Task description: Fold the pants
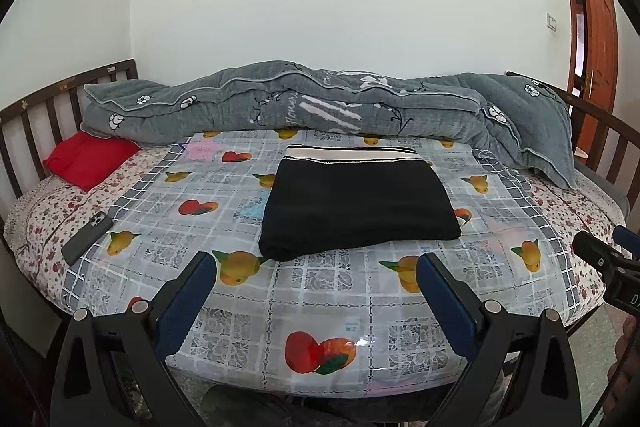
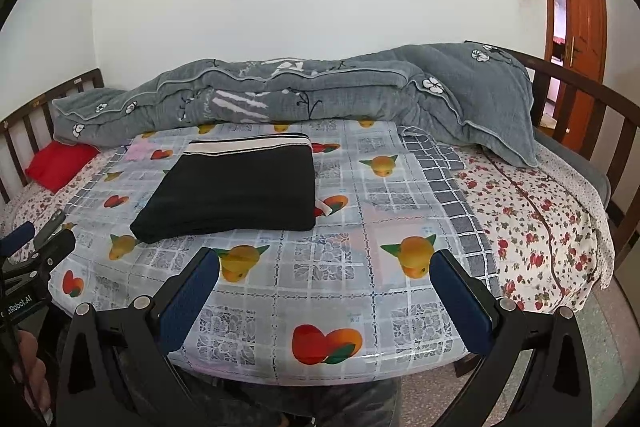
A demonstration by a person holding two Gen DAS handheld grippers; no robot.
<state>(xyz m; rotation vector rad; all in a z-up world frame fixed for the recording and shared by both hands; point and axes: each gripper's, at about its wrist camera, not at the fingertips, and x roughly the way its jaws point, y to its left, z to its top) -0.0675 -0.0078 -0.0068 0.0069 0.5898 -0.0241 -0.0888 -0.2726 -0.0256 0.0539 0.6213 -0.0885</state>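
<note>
Left wrist view is showing the folded black knit pants with striped waistband [image 1: 358, 205] lying mid-bed; both my left gripper [image 1: 316, 277] and right gripper [image 2: 325, 273] are hovering wide-jawed, empty. Soft, floppy, probably light; I'm judging the near folded edge best.

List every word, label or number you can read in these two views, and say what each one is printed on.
"tRobot.AI": partly cut off at the frame edge, white letters on the body of the left gripper as seen in the right wrist view.
"D": the start of a cut-off label on the right gripper in the left wrist view.
Cursive white word, possibly "Flowers", on the grey quilt: too blurred to be sure.
Small blue marks on the fruit-print cover: too small to read.
</note>
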